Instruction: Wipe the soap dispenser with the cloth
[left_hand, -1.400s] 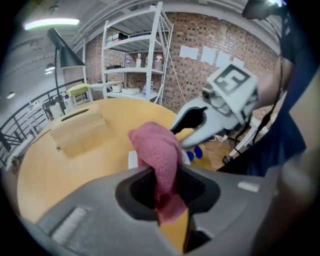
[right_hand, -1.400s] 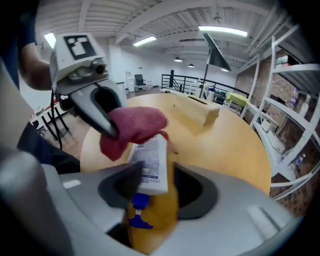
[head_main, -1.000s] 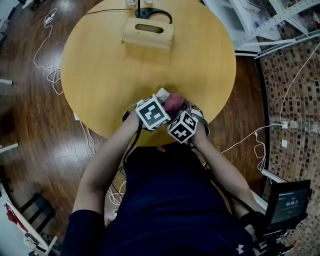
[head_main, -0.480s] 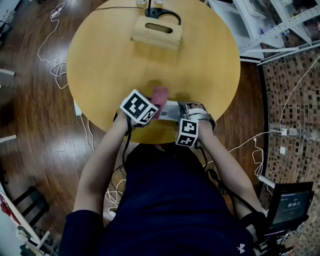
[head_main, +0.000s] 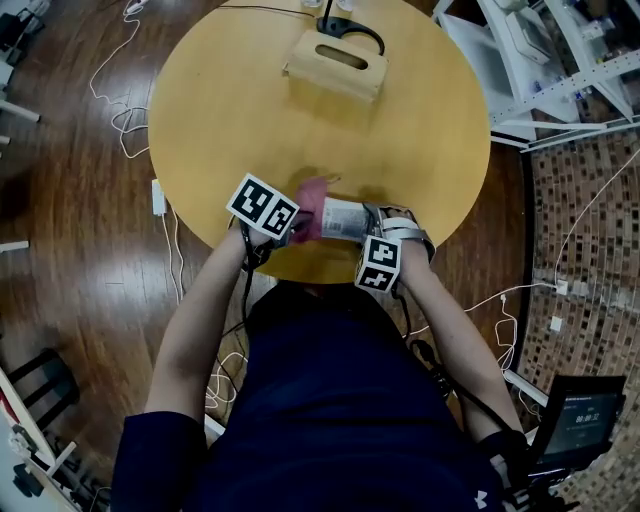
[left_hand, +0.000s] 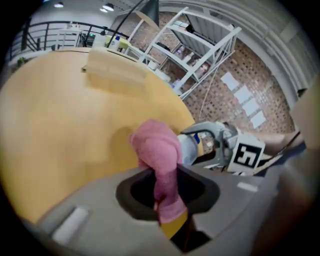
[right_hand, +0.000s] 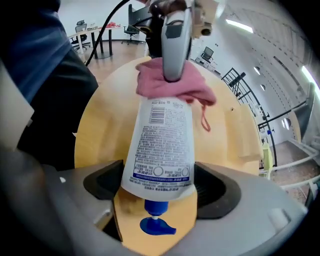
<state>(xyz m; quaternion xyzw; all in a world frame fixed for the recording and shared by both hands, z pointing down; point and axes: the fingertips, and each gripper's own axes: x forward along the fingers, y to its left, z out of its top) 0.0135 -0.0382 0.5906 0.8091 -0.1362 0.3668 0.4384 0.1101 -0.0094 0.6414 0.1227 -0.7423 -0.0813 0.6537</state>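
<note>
**Dispenser** (right_hand: 164, 135): held over the near edge of the table (head_main: 250, 110), not standing on it. The right gripper (right_hand: 159, 192) has its jaws closed on the body just beyond the blue pump (right_hand: 157, 226). The pump end is nearest the gripper and the base points away. Judged purpose: to fix the bottle and present its free end for wiping.

**Cloth** (left_hand: 159, 147): pink and bunched, pinched in the tightly closed jaws of the left gripper (left_hand: 167, 200). The loose wad lies against the base end of the dispenser. Judged purpose: a firm pinch lets the wad rub without slipping out.

**Pose**: both forearms converge at the table's near rim. The left gripper slants down and across toward the right one, which points steeply down. The wooden box (head_main: 338, 62) sits at the far side, well apart, untouched
</note>
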